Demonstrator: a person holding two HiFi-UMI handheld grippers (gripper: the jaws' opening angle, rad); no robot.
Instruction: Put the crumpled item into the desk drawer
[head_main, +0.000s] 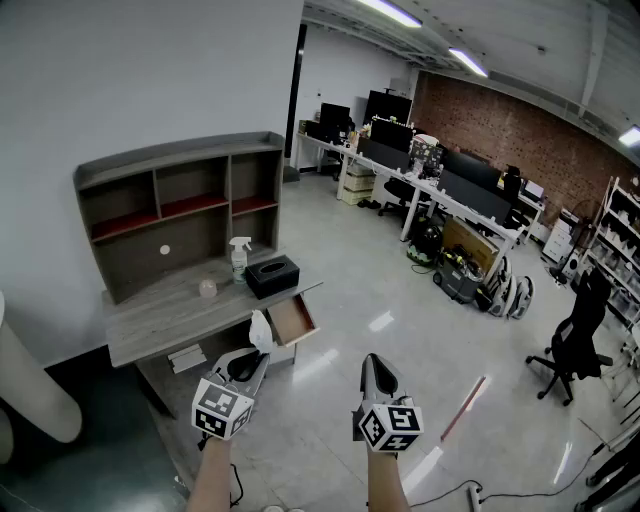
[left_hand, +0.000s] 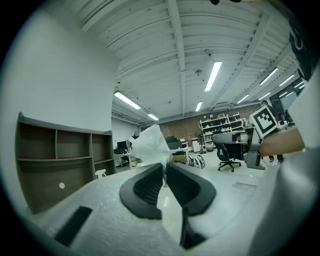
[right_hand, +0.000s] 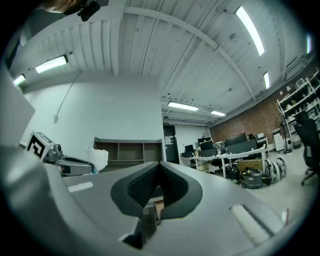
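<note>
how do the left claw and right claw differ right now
The left claw pinches the crumpled white item; the right claw is shut on nothing. In the head view, the left claw appears beside the open desk drawer, the right claw over bare floor. Both claws are closed.

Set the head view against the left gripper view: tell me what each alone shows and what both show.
Head view only: the open wooden desk drawer and the black rectangular box. Left gripper view only: a close look at the left gripper pinching the crumpled white paper between its black pads. Both: that paper, the grey wooden shelf unit and the right gripper.
</note>
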